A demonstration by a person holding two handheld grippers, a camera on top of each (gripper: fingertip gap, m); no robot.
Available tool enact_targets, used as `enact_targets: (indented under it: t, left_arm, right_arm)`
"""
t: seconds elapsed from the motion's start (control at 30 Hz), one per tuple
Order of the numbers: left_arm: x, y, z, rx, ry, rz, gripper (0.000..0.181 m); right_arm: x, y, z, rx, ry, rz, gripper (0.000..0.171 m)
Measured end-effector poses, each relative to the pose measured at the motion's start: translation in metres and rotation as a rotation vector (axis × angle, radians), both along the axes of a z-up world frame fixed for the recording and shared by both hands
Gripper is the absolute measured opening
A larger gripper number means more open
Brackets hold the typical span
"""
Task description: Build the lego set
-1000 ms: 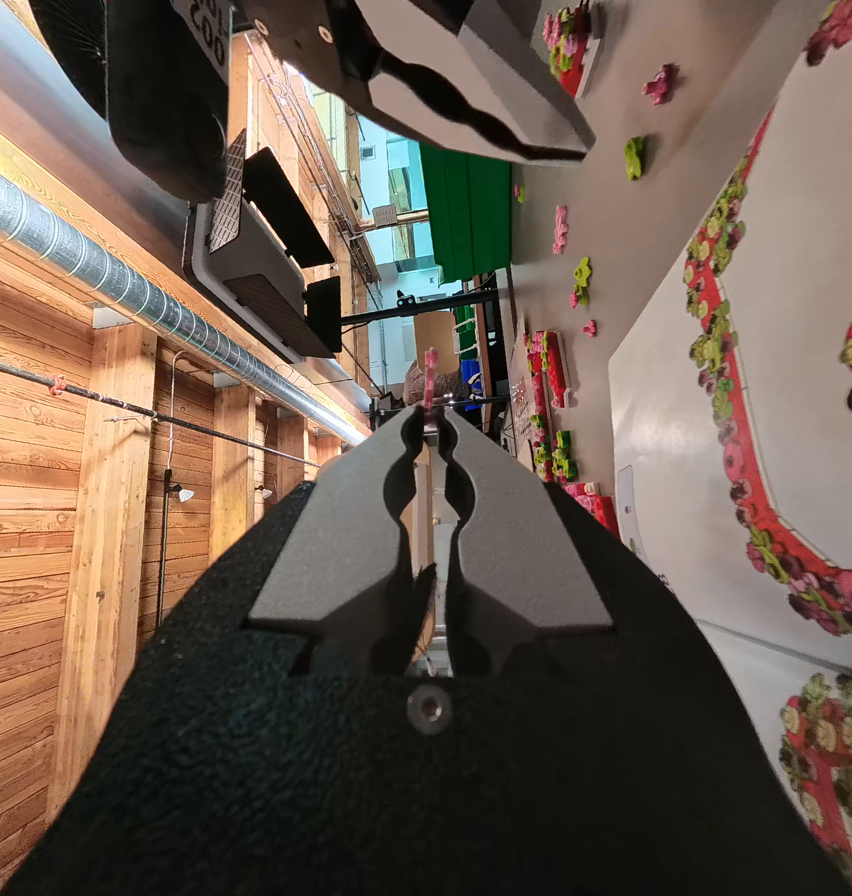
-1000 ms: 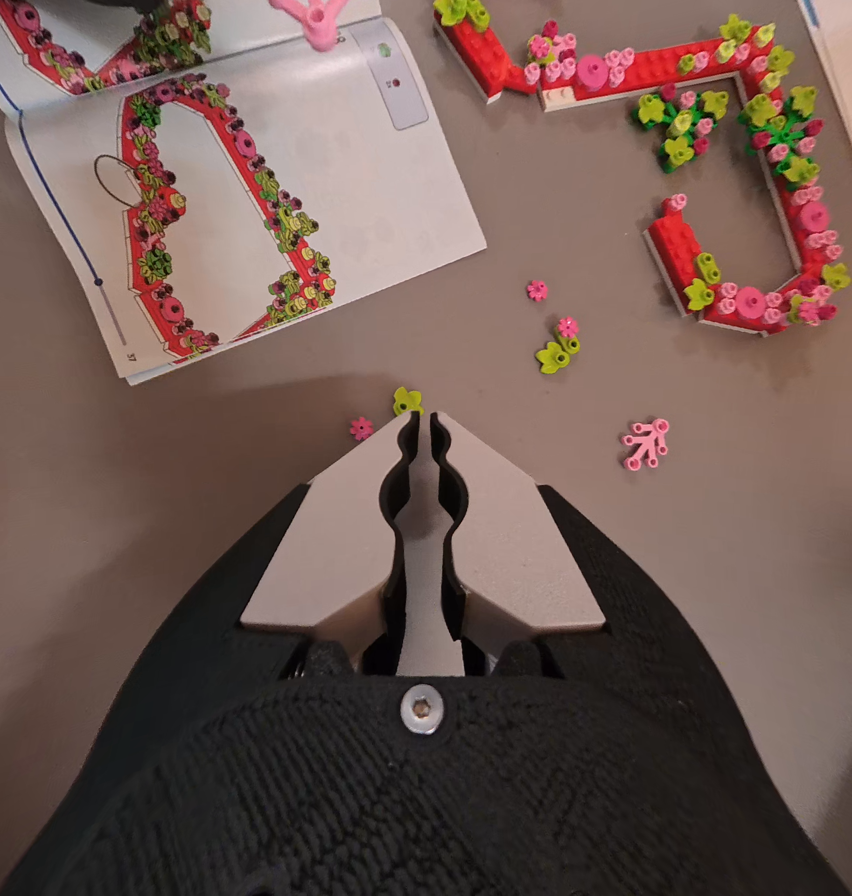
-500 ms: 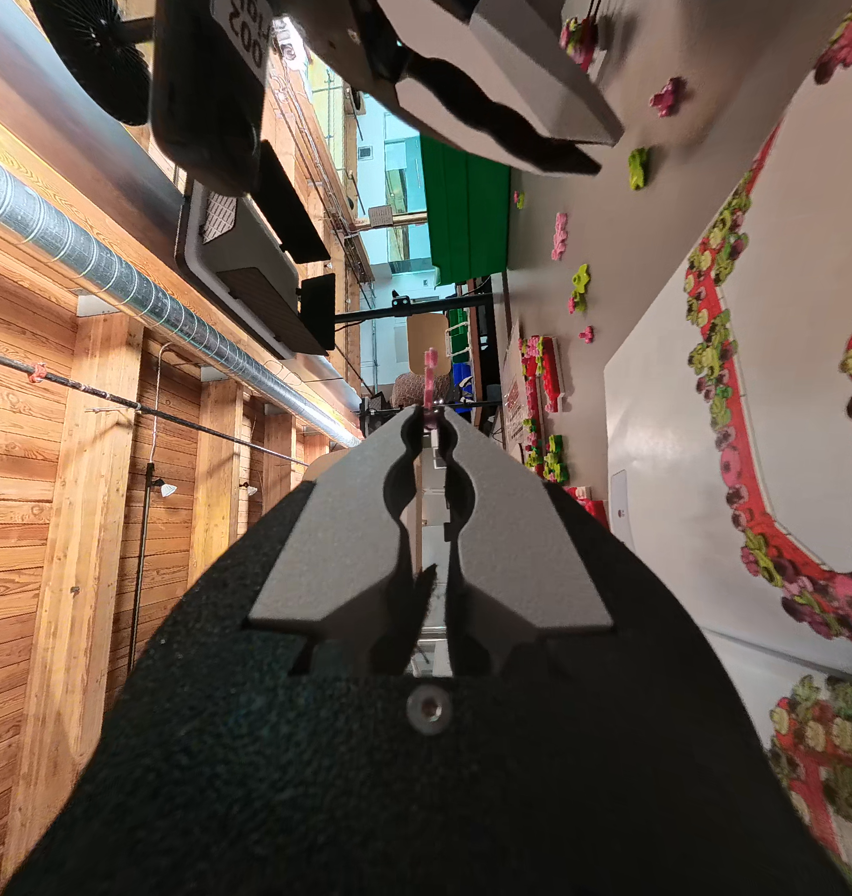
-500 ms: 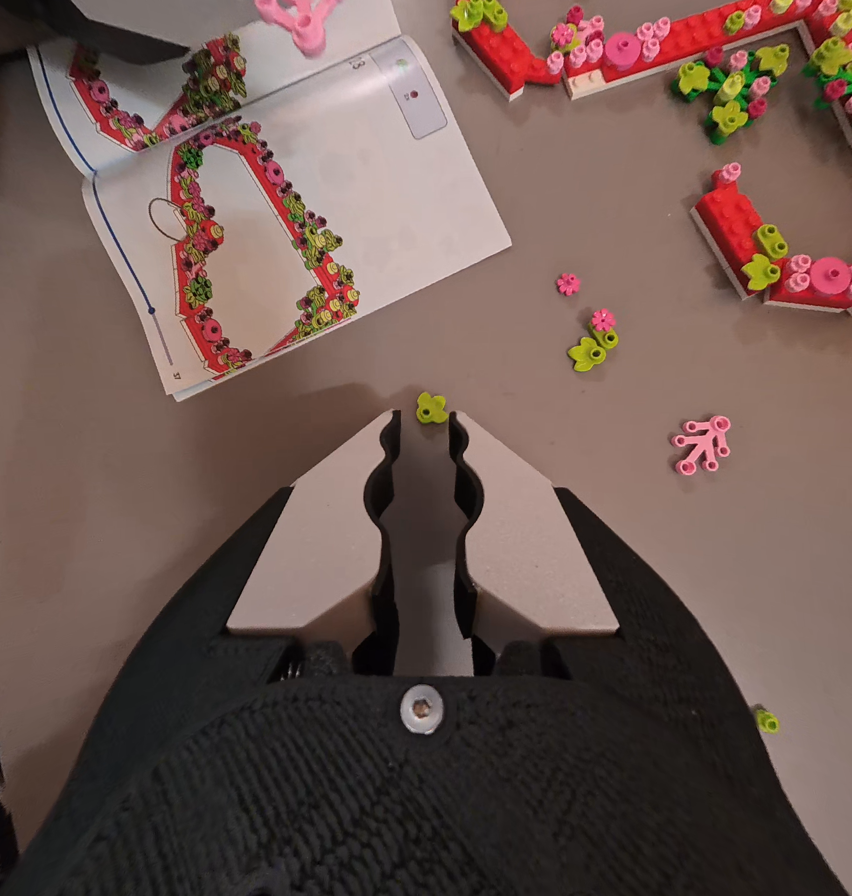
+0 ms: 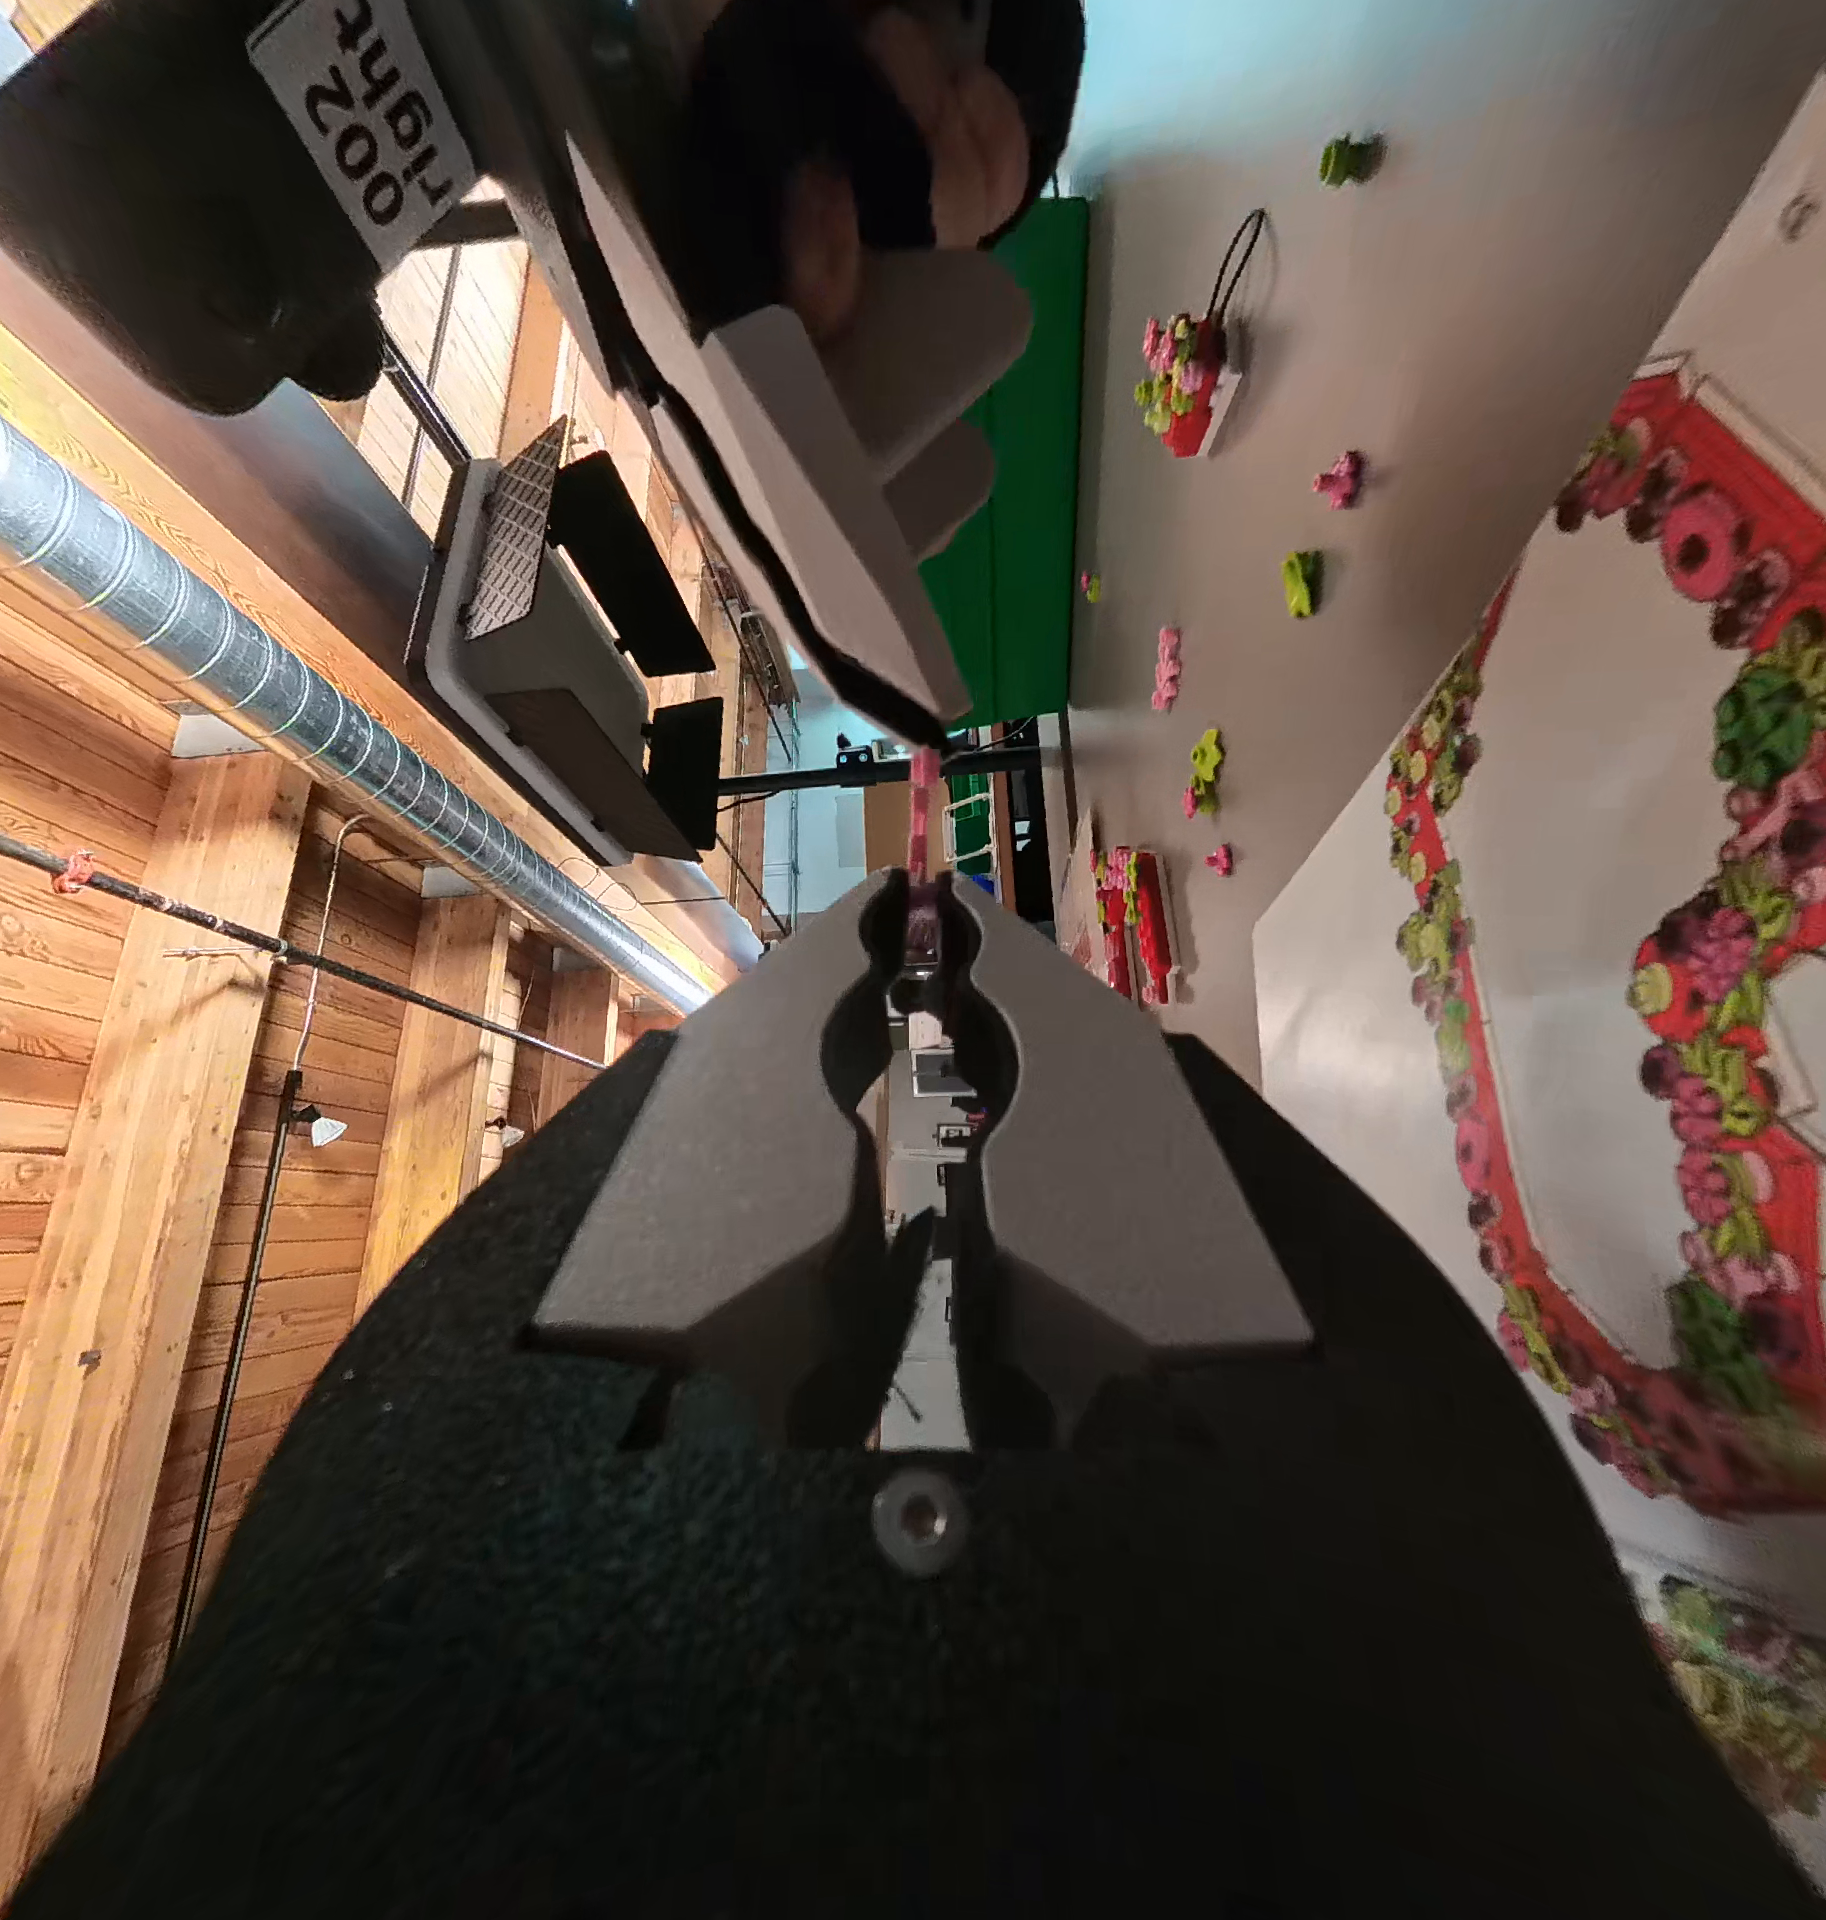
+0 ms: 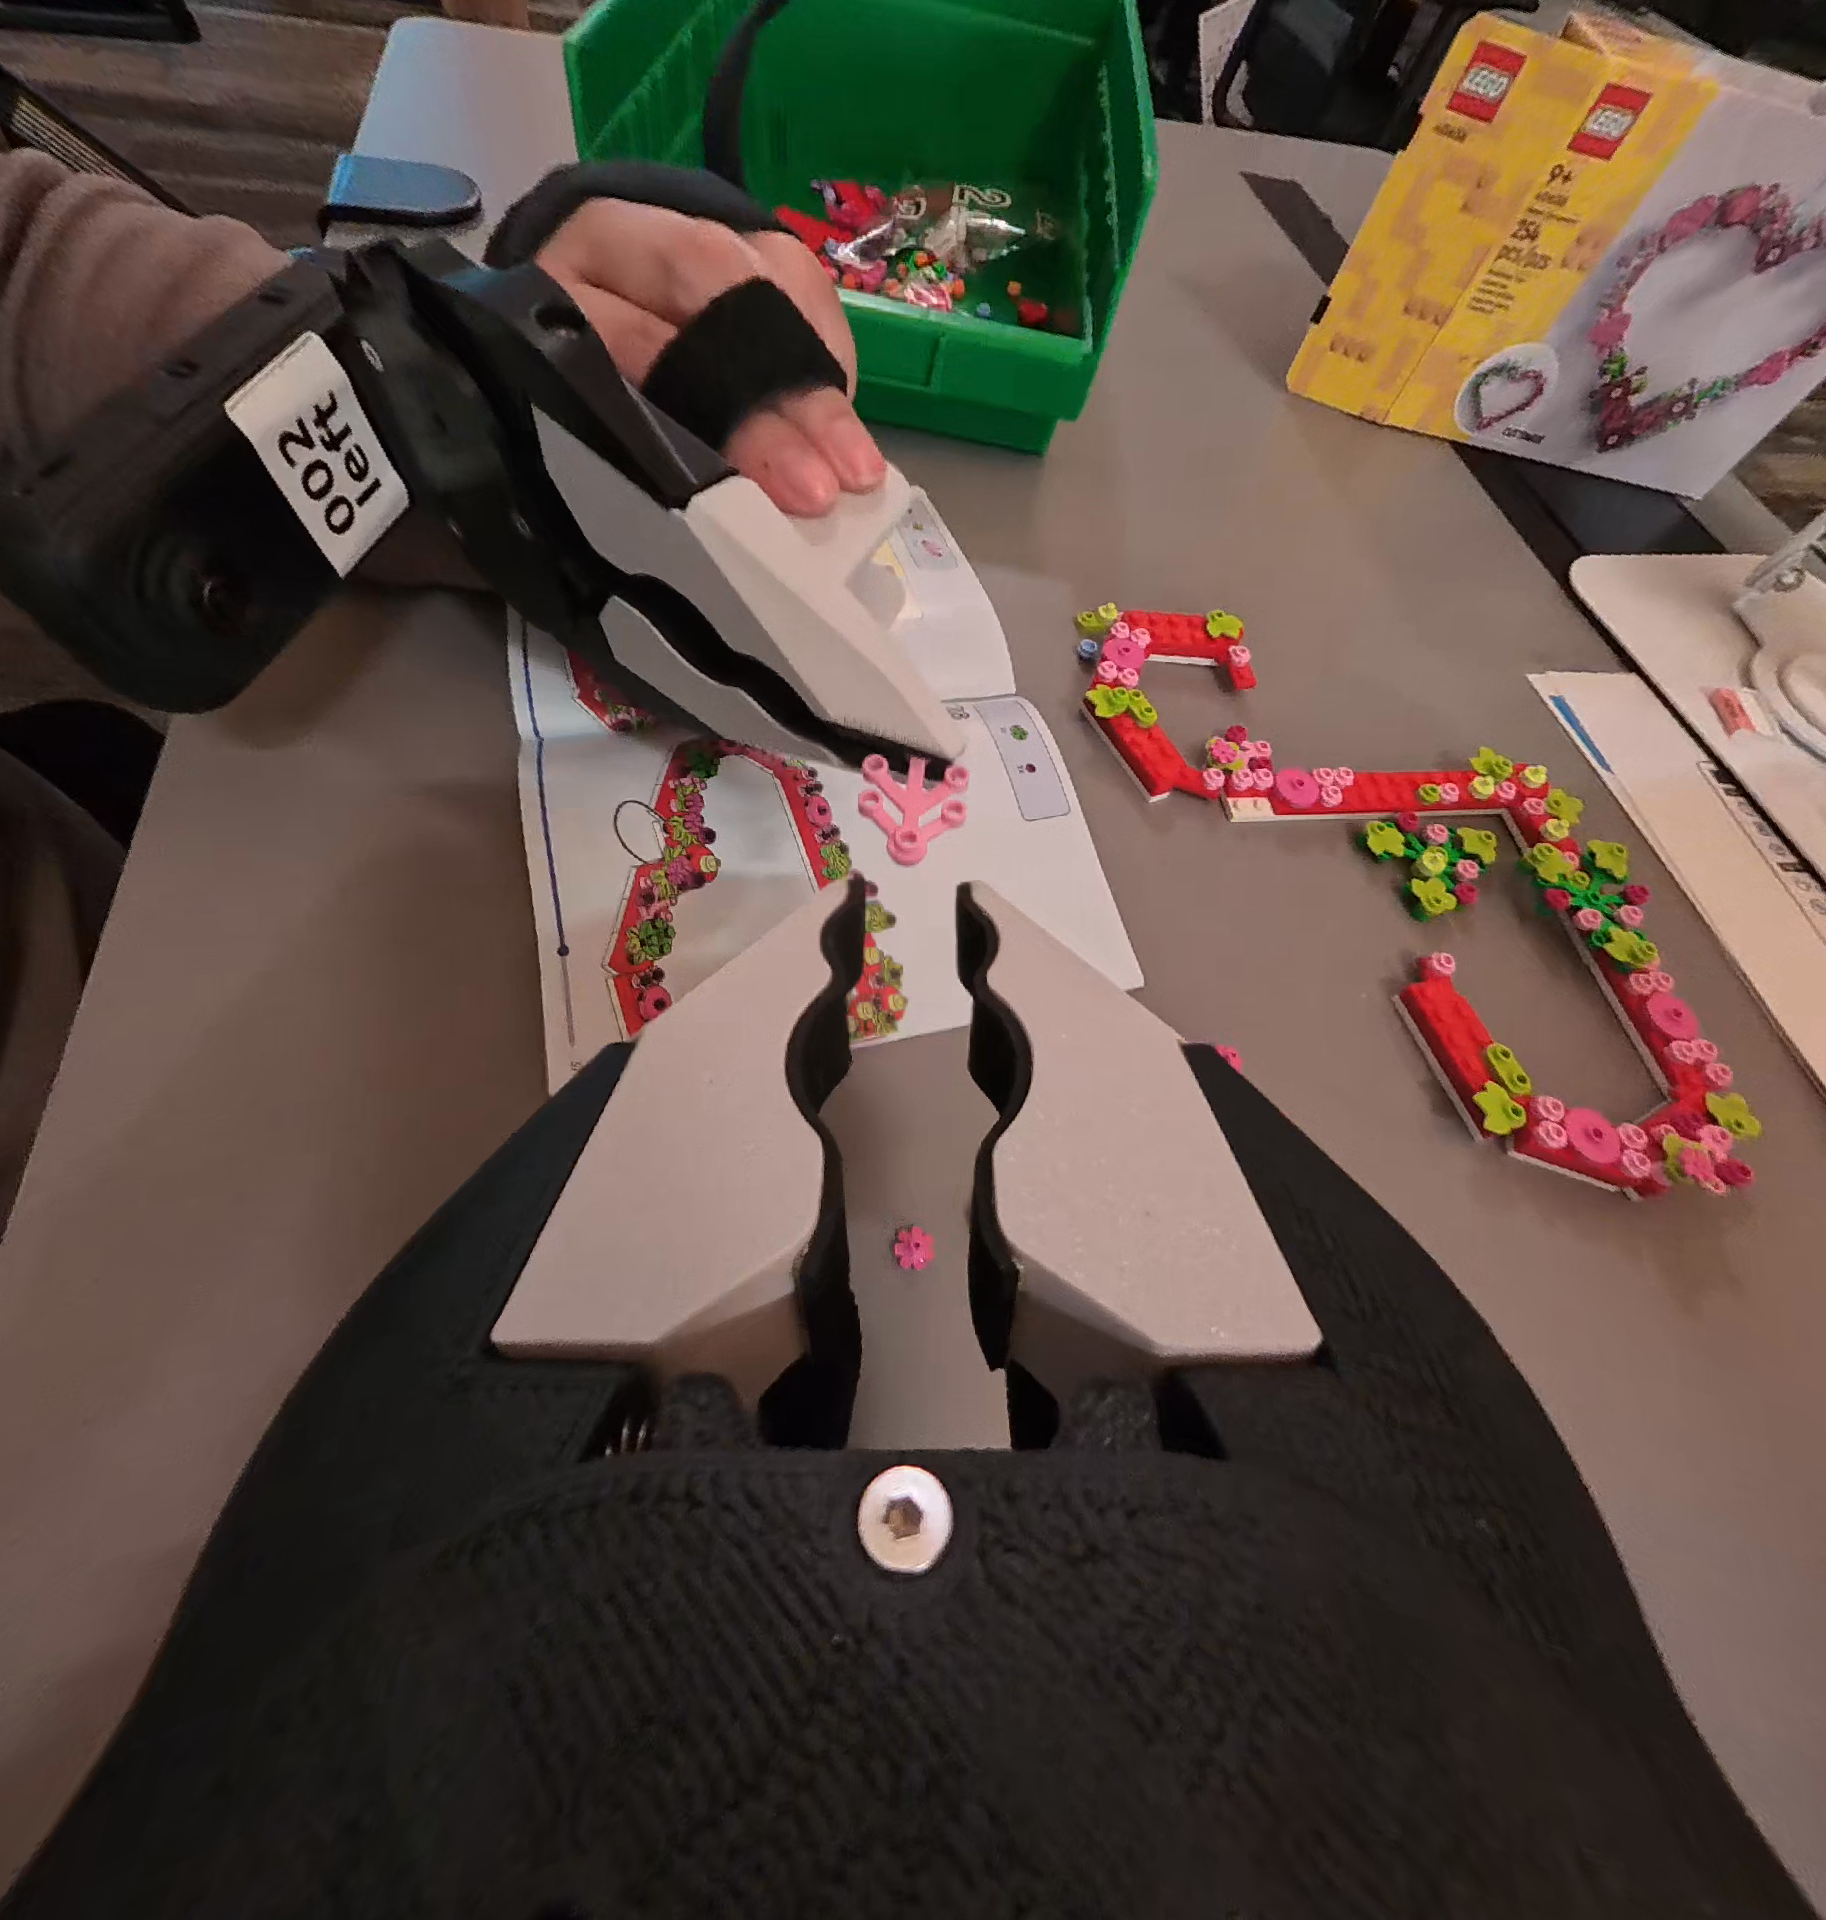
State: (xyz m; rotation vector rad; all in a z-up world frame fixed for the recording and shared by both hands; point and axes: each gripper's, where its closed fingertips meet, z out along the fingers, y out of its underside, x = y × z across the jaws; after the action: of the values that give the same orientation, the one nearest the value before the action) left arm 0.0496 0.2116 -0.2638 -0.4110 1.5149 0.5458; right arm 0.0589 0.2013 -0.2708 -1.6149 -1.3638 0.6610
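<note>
My left gripper point(image 5: 921, 883) is shut on a light pink branch piece point(image 5: 924, 821), held edge-on above the table. In the right wrist view the same left gripper point(image 6: 919, 743) holds the pink branch piece point(image 6: 914, 816) over the open instruction booklet point(image 6: 1002, 935). My right gripper point(image 6: 911, 896) is open and empty, its tips just below the branch piece and apart from it. In the left wrist view the right gripper point(image 5: 935, 722) comes in from above, tips next to the piece. The partly built red heart frame point(image 6: 1408, 795) with flowers lies to the right.
A small pink flower point(image 6: 913, 1247) lies on the grey table point(image 6: 265, 1039) between my right fingers. A green bin point(image 6: 1002, 364) of parts bags and the yellow set box point(image 6: 1460, 260) stand at the back. Papers lie at the right edge point(image 6: 1719, 831). Loose leaves and flowers point(image 5: 1304, 582) are scattered about. The tips of both grippers are at nearly the same place. From the right gripper's tips to the small pink flower point(image 6: 913, 1247) is close to 10 cm. The left camera catches it too, in the left wrist view point(image 5: 1329, 505).
My right gripper opened wider, lifted off the table and tilted up toward the pink branch piece. My left gripper kept its hold on the piece and came closer to the right one.
</note>
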Motion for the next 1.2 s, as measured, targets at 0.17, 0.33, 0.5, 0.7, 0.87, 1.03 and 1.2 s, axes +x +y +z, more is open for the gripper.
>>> enact_targets:
  t: [0.17,0.33,0.5,0.7,0.87,1.03,1.2]
  left_arm:
    - [0.003,-0.002,-0.003,-0.002,0.015,-0.010,0.003]
    - [0.003,-0.002,-0.003,-0.016,0.004,-0.014,0.003]
    - [0.002,-0.001,-0.003,-0.024,0.006,-0.011,0.003]
    - [-0.001,0.002,0.007,-0.145,-0.095,-0.026,0.028]
    - [-0.007,0.014,0.006,-0.193,-0.114,0.009,0.042]
    - [-0.006,0.017,-0.001,-0.209,-0.084,0.023,0.042]
    - [-0.006,0.017,-0.002,-0.221,-0.082,0.018,0.042]
  right_arm:
    - [-0.005,-0.003,0.002,0.026,0.016,0.020,0.006]
    - [-0.005,-0.004,0.002,0.027,0.016,0.020,0.005]
    - [-0.005,-0.003,0.001,0.038,0.005,0.014,0.005]
    - [-0.003,-0.002,0.001,0.113,-0.041,0.013,0.005]
    - [0.000,0.000,0.000,0.133,-0.059,0.006,0.005]
    - [0.002,0.000,0.002,0.152,-0.071,0.002,0.005]
    - [0.004,0.001,0.003,0.172,-0.080,0.000,0.005]
